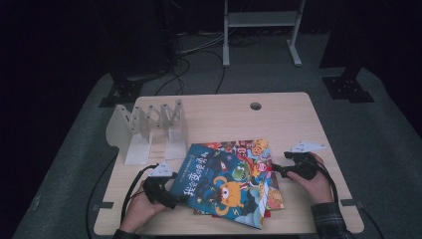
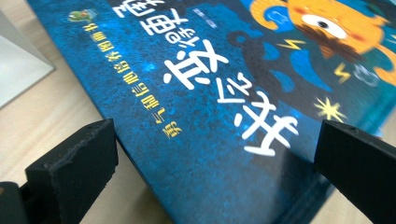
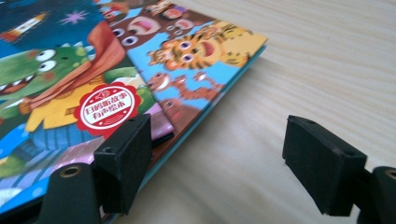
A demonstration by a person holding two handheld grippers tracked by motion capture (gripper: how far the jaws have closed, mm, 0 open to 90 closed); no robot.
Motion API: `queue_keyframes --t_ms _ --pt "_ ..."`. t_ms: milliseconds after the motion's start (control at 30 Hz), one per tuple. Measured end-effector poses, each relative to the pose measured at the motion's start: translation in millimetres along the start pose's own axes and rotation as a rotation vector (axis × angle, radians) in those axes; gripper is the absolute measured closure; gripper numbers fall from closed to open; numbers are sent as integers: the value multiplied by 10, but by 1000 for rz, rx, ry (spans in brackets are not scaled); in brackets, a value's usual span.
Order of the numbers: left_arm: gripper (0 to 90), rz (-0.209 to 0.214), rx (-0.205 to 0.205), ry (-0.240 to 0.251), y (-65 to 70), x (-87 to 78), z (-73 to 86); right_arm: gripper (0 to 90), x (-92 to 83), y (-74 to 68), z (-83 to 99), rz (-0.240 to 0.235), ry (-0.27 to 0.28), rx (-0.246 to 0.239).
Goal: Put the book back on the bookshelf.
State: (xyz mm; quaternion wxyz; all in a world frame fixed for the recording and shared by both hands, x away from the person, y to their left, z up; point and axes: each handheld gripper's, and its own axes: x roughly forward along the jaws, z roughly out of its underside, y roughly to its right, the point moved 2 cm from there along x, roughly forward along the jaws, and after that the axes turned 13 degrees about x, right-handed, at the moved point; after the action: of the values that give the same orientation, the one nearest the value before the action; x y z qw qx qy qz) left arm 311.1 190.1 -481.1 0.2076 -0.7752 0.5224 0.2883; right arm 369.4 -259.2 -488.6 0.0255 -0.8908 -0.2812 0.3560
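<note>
A blue picture book [image 1: 224, 185] with an orange monster on its cover lies tilted on top of a stack of colourful picture books [image 1: 254, 149] on the wooden table [image 1: 293, 119]. My left gripper [image 1: 180, 199] sits at the blue book's near left corner. In the left gripper view its jaws [image 2: 215, 135] stand wide apart with the corner of the blue book [image 2: 210, 84] between them, not pressed. My right gripper [image 1: 275, 170] is at the stack's right edge. It [image 3: 219, 133] is open, one jaw above the edge of the tiger-cover book [image 3: 196, 56], the other over bare table.
A white zigzag book rack [image 1: 149, 130] stands at the table's back left, its base [image 2: 18, 65] close to the blue book. A cable hole [image 1: 256, 106] is near the far edge. Bare wood lies to the right of the stack.
</note>
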Motion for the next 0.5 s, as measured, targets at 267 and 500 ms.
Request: queue_keyframes --t_ms 267,500 --pt "0 39 -5 6 59 -2 -17 268 87 69 -62 18 23 31" --pt "0 45 -1 13 43 23 -45 272 66 91 -50 23 11 62"
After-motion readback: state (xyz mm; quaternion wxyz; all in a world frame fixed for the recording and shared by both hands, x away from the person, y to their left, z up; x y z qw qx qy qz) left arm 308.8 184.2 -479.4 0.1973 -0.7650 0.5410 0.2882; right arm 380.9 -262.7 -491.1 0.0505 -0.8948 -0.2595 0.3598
